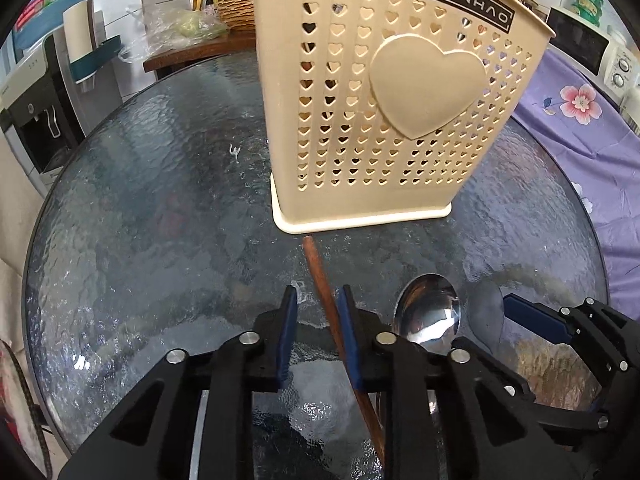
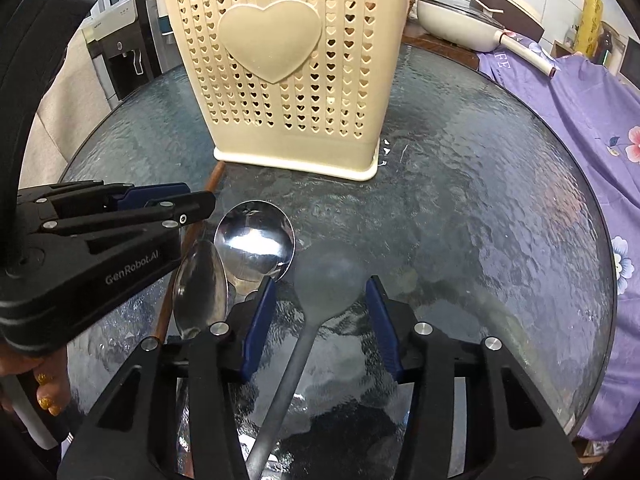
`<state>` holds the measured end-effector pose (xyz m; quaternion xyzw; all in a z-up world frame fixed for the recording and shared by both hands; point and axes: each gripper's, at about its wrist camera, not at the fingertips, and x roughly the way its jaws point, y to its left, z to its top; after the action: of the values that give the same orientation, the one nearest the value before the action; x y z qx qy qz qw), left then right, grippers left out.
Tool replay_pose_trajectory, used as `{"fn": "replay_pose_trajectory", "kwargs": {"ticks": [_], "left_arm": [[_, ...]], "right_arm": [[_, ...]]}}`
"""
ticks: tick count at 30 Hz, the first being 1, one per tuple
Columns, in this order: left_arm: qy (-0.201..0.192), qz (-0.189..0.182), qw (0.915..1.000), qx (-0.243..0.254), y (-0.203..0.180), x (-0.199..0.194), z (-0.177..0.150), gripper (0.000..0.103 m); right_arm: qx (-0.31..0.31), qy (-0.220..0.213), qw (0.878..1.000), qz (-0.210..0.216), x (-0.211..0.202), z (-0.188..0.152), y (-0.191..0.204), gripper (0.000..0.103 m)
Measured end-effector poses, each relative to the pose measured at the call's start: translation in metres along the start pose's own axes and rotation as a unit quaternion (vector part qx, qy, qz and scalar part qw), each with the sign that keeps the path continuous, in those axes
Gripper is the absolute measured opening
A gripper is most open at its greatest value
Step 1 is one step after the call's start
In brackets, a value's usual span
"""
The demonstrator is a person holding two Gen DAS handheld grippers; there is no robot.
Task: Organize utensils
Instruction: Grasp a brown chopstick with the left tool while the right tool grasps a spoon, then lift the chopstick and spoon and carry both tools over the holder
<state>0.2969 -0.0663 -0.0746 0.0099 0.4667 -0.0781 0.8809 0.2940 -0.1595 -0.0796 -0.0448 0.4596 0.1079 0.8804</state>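
A cream utensil holder [image 1: 384, 100] with heart-shaped holes stands on the round glass table [image 1: 160, 200]; it also shows in the right wrist view [image 2: 288, 68]. A brown wooden chopstick [image 1: 320, 280] lies between the fingers of my left gripper [image 1: 318, 308], close to the right pad; the jaws are open. A large steel spoon [image 2: 254, 238], a smaller steel spoon [image 2: 200, 288] and a grey matte spoon [image 2: 324, 280] lie side by side. My right gripper [image 2: 320, 300] is open, straddling the grey spoon's neck. The left gripper [image 2: 120, 208] shows at the left.
A purple floral cloth [image 2: 580, 120] covers furniture to the right. A white pan [image 2: 460, 20] sits behind the table. A water dispenser [image 1: 40, 112], plastic bags and a wicker basket [image 1: 236, 8] stand at the back left. A microwave [image 1: 592, 44] is at the back right.
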Motion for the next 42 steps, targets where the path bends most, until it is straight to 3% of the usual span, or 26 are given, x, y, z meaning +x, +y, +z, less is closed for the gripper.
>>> {"fn": "replay_pose_trajectory", "kwargs": {"ticks": [7, 20, 32, 42], "left_arm": [[-0.002, 0.0, 1.0, -0.003, -0.002, 0.0, 0.0, 0.01], [-0.013, -0.012, 0.9994, -0.03, 0.011, -0.006, -0.004, 0.006], [-0.076, -0.038, 0.9954, -0.045, 0.021, -0.058, 0.002, 0.006], [-0.132, -0.05, 0.9894, -0.034, 0.017, -0.106, 0.005, 0.006]], "right_arm": [[-0.001, 0.001, 1.0, 0.003, 0.002, 0.005, -0.001, 0.037], [0.009, -0.022, 1.0, 0.02, -0.005, -0.003, -0.008, 0.037], [0.005, -0.095, 0.995, 0.041, -0.05, 0.002, -0.011, 0.037], [0.009, -0.131, 0.989, 0.063, -0.087, 0.006, -0.017, 0.037]]}}
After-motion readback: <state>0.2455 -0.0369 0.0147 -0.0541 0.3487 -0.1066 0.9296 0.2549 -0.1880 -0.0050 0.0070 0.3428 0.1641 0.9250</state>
